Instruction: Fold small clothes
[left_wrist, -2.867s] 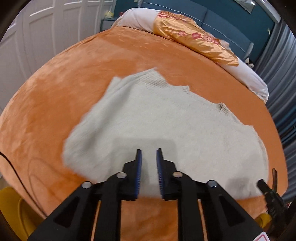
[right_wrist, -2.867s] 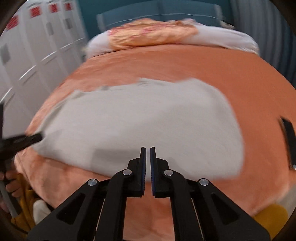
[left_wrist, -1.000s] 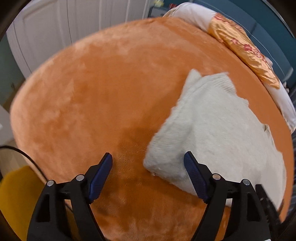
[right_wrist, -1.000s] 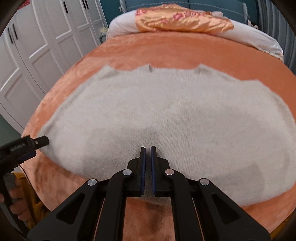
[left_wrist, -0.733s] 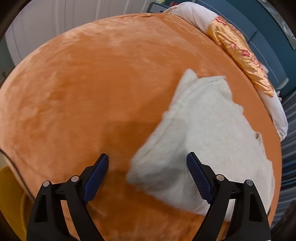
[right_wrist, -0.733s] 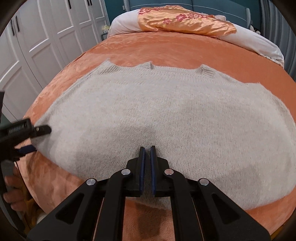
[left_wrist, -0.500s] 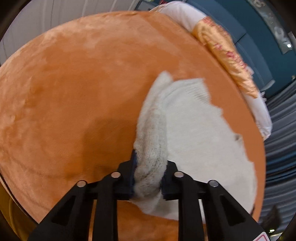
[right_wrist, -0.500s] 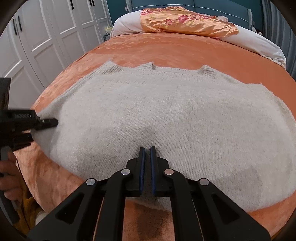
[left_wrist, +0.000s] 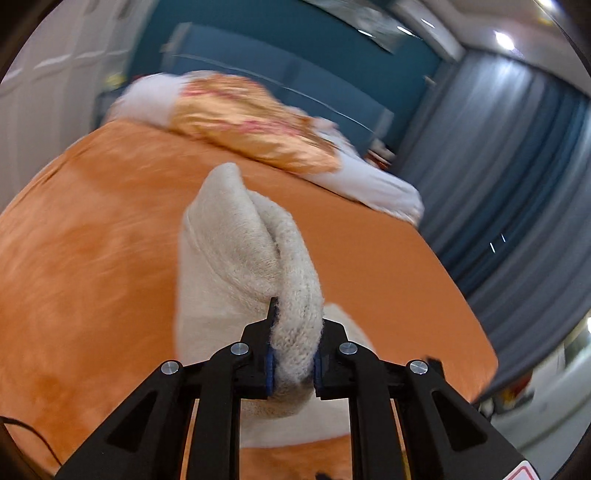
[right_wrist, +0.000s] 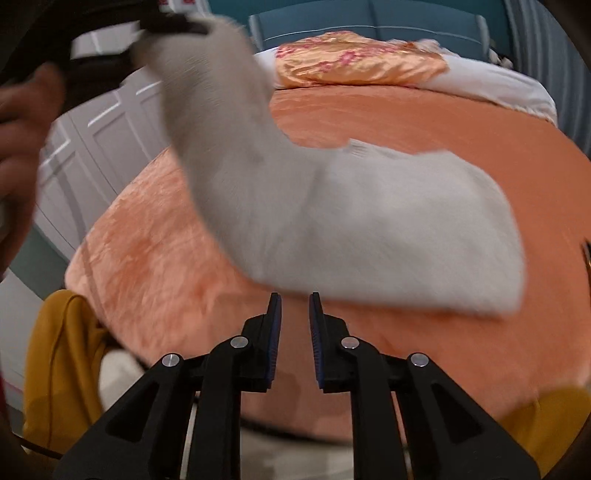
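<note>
Now our left gripper (left_wrist: 291, 354) pinches the sweater's (right_wrist: 388, 229) edge, lifting it above the orange bed (right_wrist: 443, 122) while the rest lies flat; our right gripper (right_wrist: 295, 325) hovers slightly parted at the bed's near edge.

Setting: home bedroom | bed (right_wrist: 424, 122) under orange plush cover, white pillows (left_wrist: 369, 184) and gold floral cushion (right_wrist: 354, 62) at its head | blue padded headboard (right_wrist: 369, 22) on teal wall | white panelled wardrobe (right_wrist: 92, 140) at left | grey-blue curtains (left_wrist: 517, 177) at right
</note>
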